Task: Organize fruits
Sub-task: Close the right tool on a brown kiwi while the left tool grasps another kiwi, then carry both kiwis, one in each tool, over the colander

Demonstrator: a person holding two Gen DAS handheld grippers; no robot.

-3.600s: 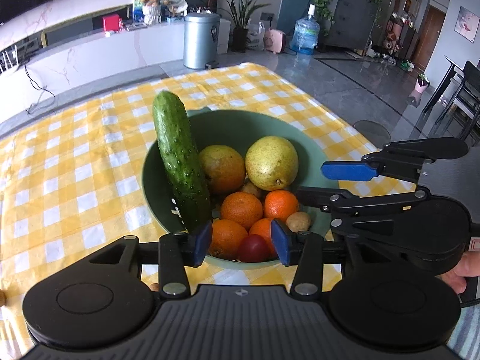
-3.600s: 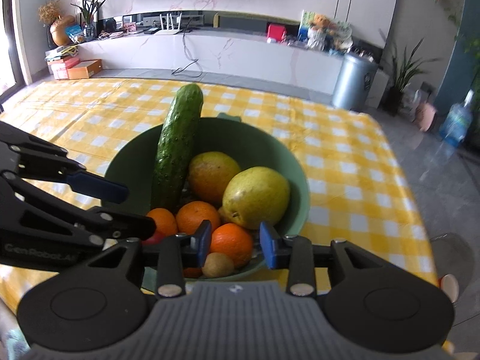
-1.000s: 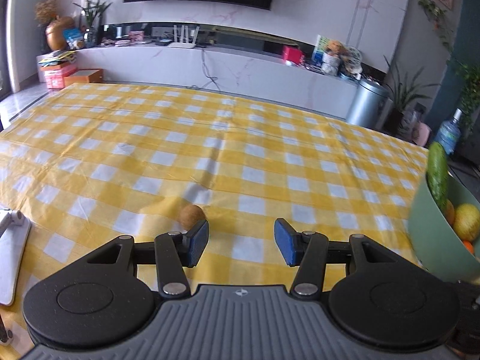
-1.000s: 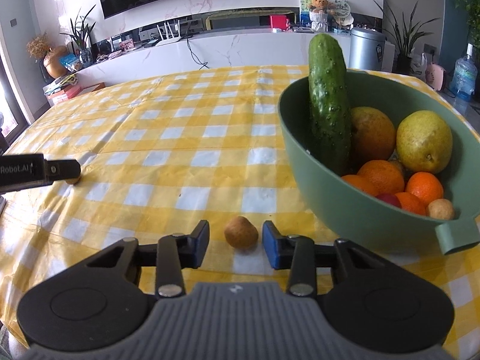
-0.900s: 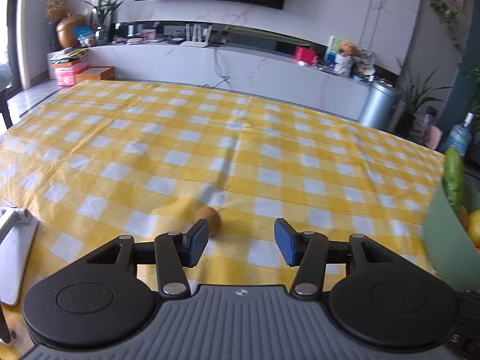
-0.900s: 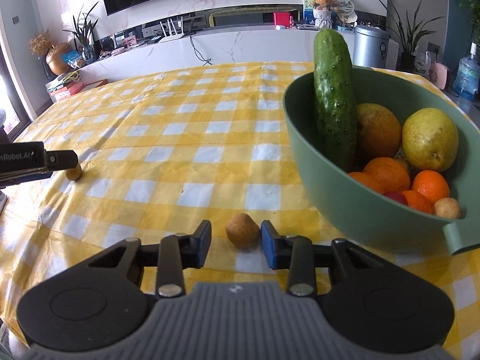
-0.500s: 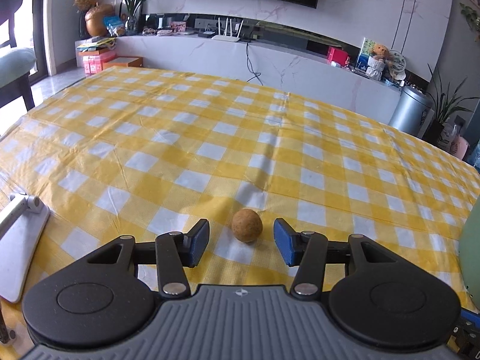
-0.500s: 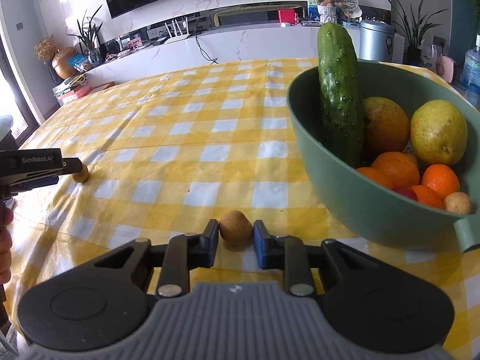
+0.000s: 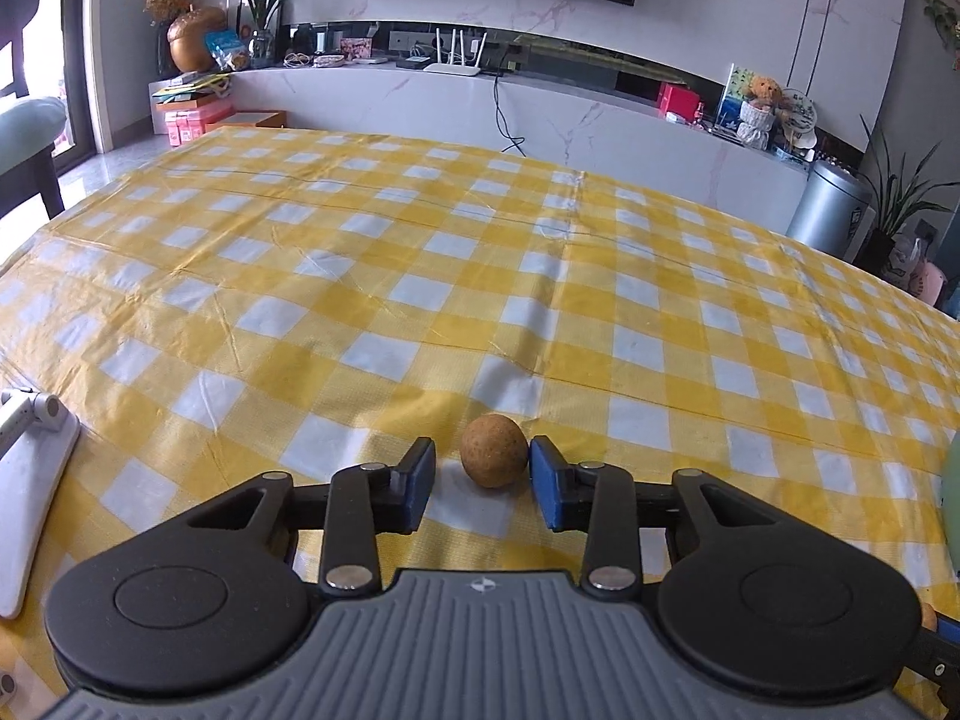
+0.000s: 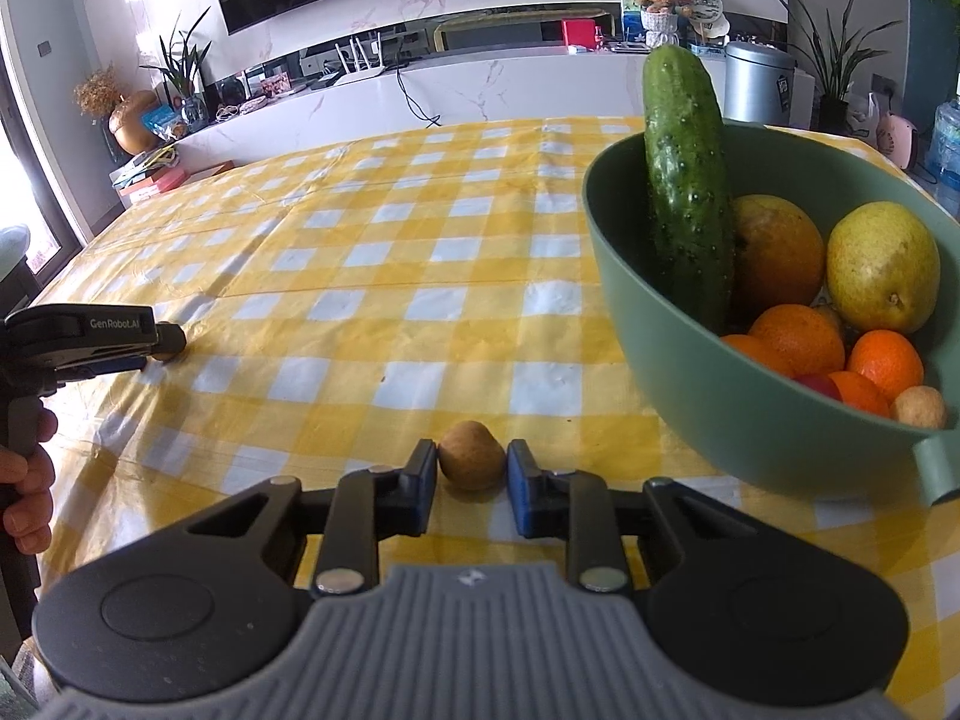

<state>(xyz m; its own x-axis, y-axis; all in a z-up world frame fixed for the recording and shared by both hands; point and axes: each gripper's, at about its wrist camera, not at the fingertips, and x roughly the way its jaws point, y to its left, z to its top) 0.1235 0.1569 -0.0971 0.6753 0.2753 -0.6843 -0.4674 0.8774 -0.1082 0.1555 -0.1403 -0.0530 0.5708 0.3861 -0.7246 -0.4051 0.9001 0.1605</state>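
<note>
The right tool (image 10: 468, 471) pinches a small brown fruit (image 10: 471, 455) beside the bowl (image 10: 720, 414); the left tool (image 9: 482, 471) sits released around another brown fruit (image 9: 494, 459).

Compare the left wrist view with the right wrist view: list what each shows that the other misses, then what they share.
Only the left wrist view shows the left claw open around a small brown fruit, plus a white stand at the left edge. Only the right wrist view shows the right claw bracketing another small brown fruit, and the cucumber, pear and oranges inside the green bowl. Both show the yellow checked tablecloth.
</note>
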